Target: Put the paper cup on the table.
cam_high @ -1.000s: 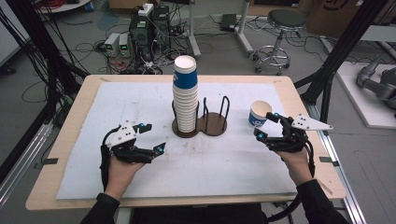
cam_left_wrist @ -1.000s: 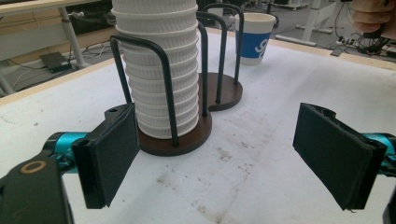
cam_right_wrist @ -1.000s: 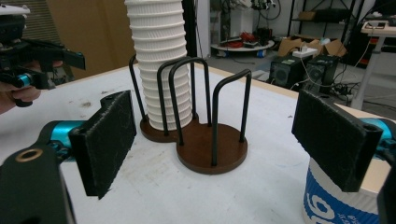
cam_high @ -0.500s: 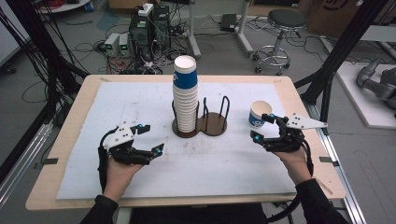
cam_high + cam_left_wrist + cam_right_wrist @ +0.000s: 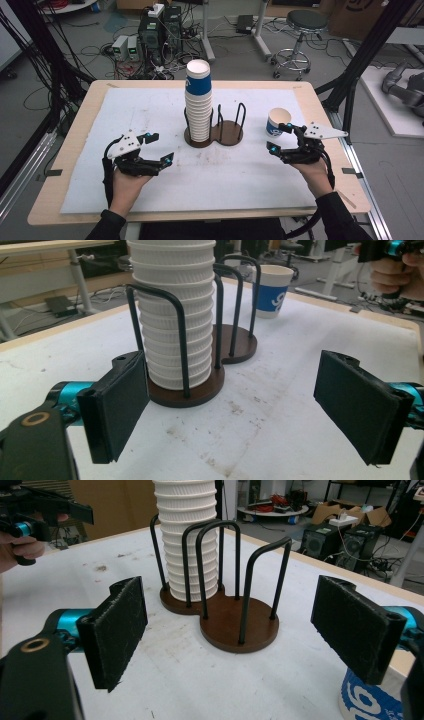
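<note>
A tall stack of white ribbed paper cups (image 5: 198,102) with a blue cup on top stands in the left ring of a dark two-ring wire holder (image 5: 230,135); the right ring is empty. A single blue-and-white cup (image 5: 278,122) stands upright to the holder's right. My right gripper (image 5: 278,137) is open just in front of that cup. Its jaws have closed a little in the last second and nothing is between them; the cup (image 5: 367,700) sits outside the far jaw. My left gripper (image 5: 162,147) is open and empty, left of the holder and pointing at the stack (image 5: 175,315).
A white mat (image 5: 150,110) covers the wooden table (image 5: 320,107). Black frame posts (image 5: 360,65) rise at the table's right side. Computers, cables and a stool stand on the floor beyond the far edge.
The right gripper has shifted slightly by the single cup, its jaws a little narrower. The left hand and the cups have kept still.
</note>
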Demonstrator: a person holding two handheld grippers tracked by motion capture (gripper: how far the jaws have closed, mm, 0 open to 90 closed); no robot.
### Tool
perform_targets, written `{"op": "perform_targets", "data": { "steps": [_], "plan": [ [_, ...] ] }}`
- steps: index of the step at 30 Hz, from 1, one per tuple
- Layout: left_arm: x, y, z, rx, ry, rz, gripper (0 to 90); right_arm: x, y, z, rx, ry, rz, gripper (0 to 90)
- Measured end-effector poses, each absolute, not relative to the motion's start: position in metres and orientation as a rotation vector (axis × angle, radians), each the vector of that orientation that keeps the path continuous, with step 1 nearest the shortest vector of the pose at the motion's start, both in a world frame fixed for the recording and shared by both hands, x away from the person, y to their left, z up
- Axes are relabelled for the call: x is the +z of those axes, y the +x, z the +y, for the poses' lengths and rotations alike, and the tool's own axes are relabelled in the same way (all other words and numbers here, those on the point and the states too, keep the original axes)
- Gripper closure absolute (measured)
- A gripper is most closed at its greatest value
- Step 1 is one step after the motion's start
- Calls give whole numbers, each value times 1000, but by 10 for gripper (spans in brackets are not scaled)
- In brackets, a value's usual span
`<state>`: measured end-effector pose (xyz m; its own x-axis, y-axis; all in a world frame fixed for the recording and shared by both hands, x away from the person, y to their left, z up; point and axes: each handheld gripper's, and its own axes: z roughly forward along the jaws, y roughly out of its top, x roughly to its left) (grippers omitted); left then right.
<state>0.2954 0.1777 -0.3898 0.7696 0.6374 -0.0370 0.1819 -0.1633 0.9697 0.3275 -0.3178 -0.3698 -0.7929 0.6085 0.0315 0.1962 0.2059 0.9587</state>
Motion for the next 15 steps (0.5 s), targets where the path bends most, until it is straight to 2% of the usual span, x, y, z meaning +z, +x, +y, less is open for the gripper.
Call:
{"op": "perform_targets", "data": {
  "steps": [3,15],
  "plan": [
    [-389,295,176,488,1742,658,143,-371,328,-318,1595,756,2135,156],
    [-391,299,175,487,1746,678,143,-371,324,-316,1584,735,2129,157]
  ]
}}
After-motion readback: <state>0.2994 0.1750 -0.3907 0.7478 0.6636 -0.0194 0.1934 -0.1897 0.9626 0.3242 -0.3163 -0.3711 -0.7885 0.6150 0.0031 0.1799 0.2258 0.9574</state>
